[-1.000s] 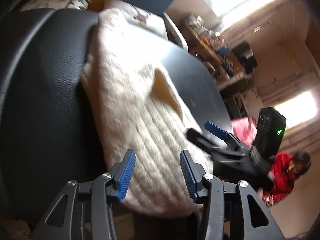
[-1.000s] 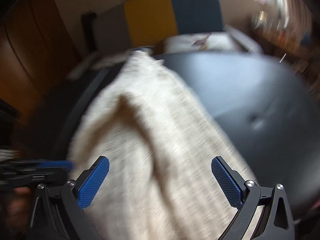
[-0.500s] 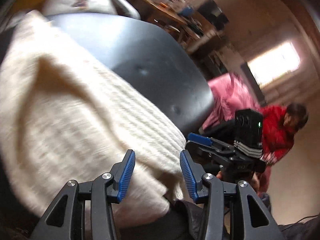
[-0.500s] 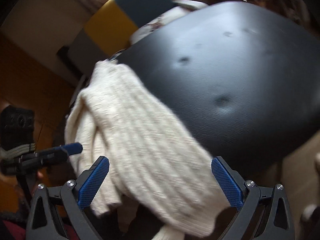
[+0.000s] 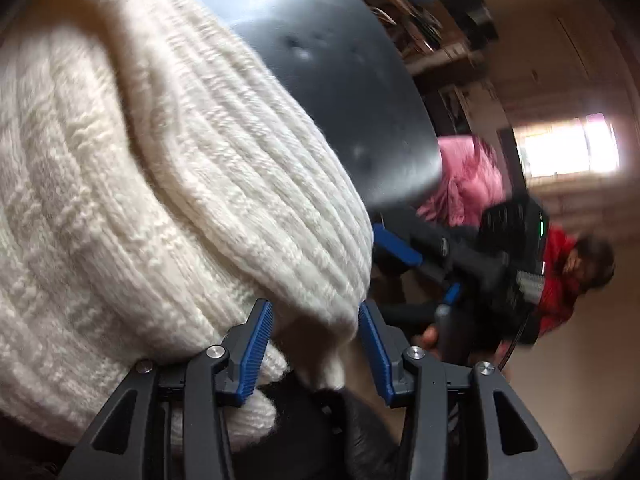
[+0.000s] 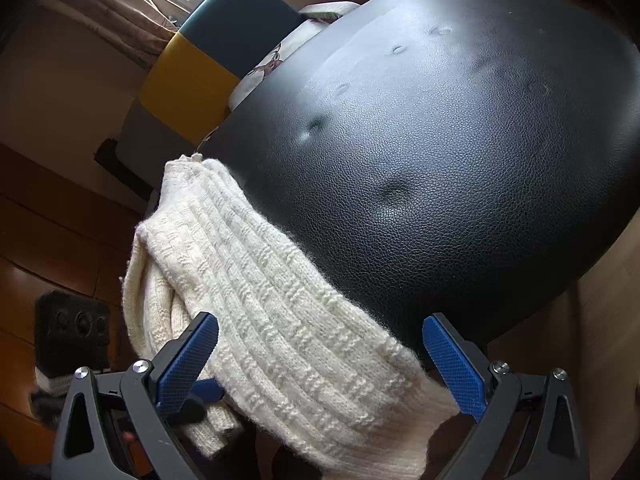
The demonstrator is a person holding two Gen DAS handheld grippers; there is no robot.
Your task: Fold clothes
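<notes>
Cream knit sweater [image 6: 256, 300]: bunched on the near left edge of the black leather seat [image 6: 440, 152], hanging over it. My left claw [image 5: 316, 344] spread around its hem; my right claw [image 6: 320, 360] wide apart, sweater between its 2 pads

Left gripper [image 5: 316, 344] fingers stand moderately parted; right gripper [image 6: 320, 360] fingers spread wide.

Sweater [image 6: 280, 320] draped over left near edge of padded seat [image 6: 440, 160]. Chair [image 6: 224, 52] behind seat. Right gripper [image 5: 404, 260] right of sweater.
</notes>
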